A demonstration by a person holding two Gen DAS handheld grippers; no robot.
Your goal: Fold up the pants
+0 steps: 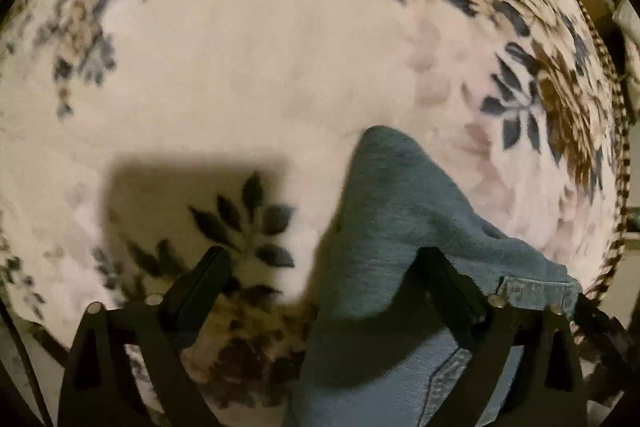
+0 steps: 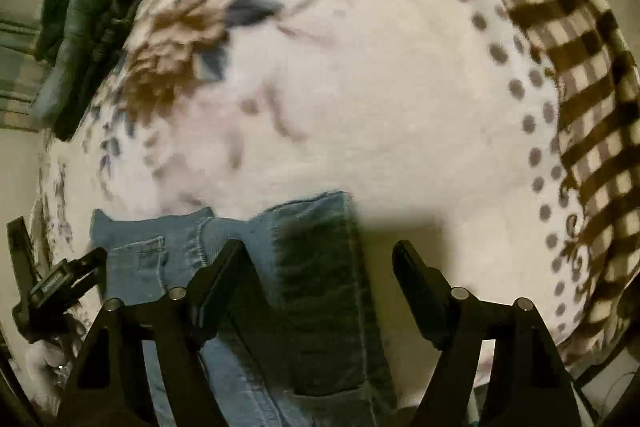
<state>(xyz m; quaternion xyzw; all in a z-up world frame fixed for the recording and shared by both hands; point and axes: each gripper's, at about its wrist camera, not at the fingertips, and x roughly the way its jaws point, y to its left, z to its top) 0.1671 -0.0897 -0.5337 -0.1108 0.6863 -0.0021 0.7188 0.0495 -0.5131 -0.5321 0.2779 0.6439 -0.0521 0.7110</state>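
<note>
Left gripper [image 1: 324, 271] first: its fingers are spread wide and nothing is pinched between them. The right-hand finger [image 1: 448, 283] sits over the denim, but whether it touches the cloth I cannot tell. The jeans [image 1: 384, 211] rise between the fingers as a blue hump, peaking just beyond the tips, with a stitched hem edge trailing off past that right-hand finger. Under the jeans lies a pale floral blanket [image 1: 240, 67], and a square shadow falls on it just left of the jeans.

Over to the right gripper [image 2: 320, 259]: released as well, fingers well apart and holding nothing. Its left-hand finger [image 2: 224, 267] overlaps the jeans [image 2: 320, 267] in view; the other finger stands off to the side of the denim, above bare blanket [image 2: 360, 87]. The jeans lie flat here, a seam running along the leg and a back pocket showing toward the left gripper's black frame [image 2: 60, 279], which is just beside the waist end. Far from the jeans, at the blanket's edge, sits a pile of dark folded clothes [image 2: 88, 39], and on the opposite side runs a brown checked border [image 2: 580, 67].
</note>
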